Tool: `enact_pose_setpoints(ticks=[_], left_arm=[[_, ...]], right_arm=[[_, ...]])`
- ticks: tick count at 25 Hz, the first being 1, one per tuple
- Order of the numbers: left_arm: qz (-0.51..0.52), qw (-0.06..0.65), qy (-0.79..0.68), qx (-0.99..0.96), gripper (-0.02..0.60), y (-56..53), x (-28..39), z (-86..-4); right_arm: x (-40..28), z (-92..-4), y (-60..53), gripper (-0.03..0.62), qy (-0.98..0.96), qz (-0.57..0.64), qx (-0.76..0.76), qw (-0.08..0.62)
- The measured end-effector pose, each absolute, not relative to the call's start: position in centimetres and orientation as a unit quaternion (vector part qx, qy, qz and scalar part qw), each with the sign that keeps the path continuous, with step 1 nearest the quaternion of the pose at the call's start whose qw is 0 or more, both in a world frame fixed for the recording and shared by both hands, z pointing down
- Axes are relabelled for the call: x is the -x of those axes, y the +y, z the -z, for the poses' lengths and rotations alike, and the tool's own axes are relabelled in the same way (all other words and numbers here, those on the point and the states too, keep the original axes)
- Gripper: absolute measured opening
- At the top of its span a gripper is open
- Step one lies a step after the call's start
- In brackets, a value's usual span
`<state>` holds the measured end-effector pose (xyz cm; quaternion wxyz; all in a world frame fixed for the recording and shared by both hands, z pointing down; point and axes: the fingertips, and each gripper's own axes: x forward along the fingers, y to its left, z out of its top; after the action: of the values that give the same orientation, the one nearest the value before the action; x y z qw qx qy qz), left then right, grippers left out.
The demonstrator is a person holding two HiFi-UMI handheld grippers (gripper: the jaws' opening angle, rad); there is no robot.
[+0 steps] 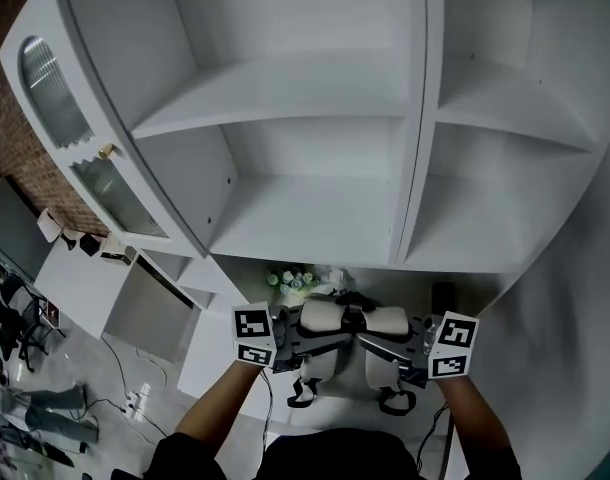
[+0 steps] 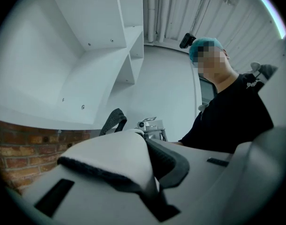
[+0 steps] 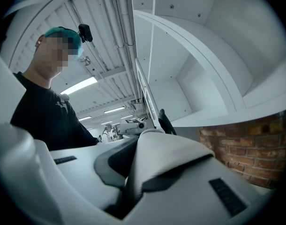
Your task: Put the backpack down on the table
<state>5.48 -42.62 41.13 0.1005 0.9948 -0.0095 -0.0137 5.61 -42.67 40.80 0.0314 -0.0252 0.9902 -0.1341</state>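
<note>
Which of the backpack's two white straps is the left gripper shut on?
The left strap, at the head view's left: the left gripper is shut on it, while the right gripper pinches the right strap.

Cream-white backpack (image 1: 341, 320) held up between the two grippers.
It spans the gap from the left gripper (image 1: 288, 345) to the right gripper (image 1: 407, 348), each clamped on a padded white strap (image 2: 116, 159) edged in dark mesh (this padding fills the space between both pairs of jaws). The body sags below jaw level, and two black webbing loops (image 1: 303, 393) dangle from its lower end on the person's side. Whether it touches the white surface (image 1: 213, 373) beneath cannot be told.
</note>
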Motion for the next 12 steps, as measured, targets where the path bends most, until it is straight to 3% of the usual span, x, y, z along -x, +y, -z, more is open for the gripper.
enact_pose_setpoints(ticks=[12], left_arm=[[0.014, 0.103, -0.029, -0.994, 0.041, -43.2, -5.3, -44.9]], right_arm=[[-5.5, -44.6, -43.4, 0.04, 0.989, 0.139, 0.032, 0.021]])
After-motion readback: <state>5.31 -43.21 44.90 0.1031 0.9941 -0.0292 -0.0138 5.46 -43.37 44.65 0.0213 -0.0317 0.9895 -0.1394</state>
